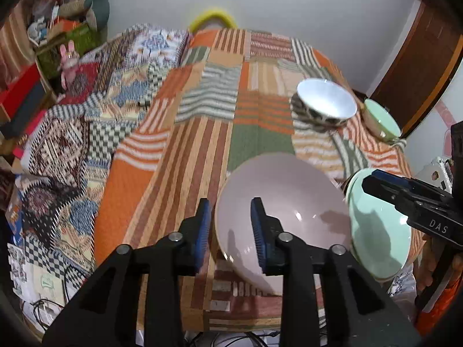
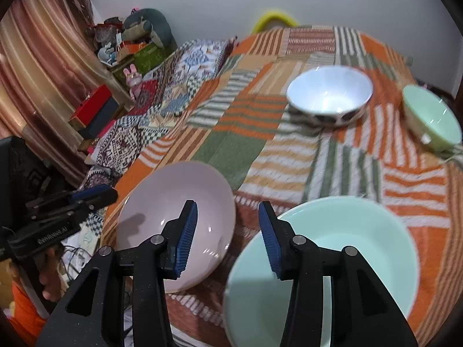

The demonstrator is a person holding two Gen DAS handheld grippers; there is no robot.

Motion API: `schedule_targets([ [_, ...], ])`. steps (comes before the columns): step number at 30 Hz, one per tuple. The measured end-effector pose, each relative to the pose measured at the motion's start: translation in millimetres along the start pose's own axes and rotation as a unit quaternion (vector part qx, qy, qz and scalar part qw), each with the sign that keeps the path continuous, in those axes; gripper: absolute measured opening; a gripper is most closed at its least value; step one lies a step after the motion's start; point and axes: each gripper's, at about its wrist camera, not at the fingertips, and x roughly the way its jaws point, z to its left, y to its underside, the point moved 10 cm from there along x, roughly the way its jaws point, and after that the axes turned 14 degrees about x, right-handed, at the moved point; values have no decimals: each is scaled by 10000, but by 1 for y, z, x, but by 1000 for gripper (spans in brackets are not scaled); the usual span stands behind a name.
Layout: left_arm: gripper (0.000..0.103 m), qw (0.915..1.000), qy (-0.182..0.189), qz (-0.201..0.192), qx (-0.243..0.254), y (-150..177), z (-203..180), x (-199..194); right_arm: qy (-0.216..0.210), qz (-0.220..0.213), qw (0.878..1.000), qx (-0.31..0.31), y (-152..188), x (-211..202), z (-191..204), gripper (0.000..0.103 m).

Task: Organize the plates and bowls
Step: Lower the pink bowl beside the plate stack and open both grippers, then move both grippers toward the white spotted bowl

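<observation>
Left gripper (image 1: 230,231) open astride pink bowl (image 1: 285,219) rim; right gripper (image 2: 227,238) open beside green bowl (image 2: 332,263). Best squeezed squarely before lifting.

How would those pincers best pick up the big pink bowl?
By its rim. The pink bowl is wide, smooth and shallow, too broad to span, so one finger goes inside and one outside the wall. The left gripper already straddles the near-left edge from the person's side, jaws open, which looks the likeliest approach; the mint bowl crowds the right.
</observation>
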Motion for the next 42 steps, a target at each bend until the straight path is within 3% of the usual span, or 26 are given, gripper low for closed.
schedule_targets([
  [9,53,9972,-35,-693,286,-62,-23,-33,60,-777,9967,238,-44,-45,-28,45],
  [15,67,9949,54,-932,385,-105,-42,-31,130,-1216,9909,556,-75,-68,-59,46],
  [24,67,9958,292,-689,530,-154,-68,22,373,-1347,9864,864,-106,-60,-100,46],
  [37,67,9952,482,-57,853,-190,-89,128,635,-982,9886,949,-133,-12,-135,46],
  [39,64,9952,547,69,808,-192,-89,143,674,-918,9889,959,-136,-4,-137,46],
  [42,53,9941,685,265,795,-193,-92,163,605,-812,9897,1013,-140,6,-140,46],
])
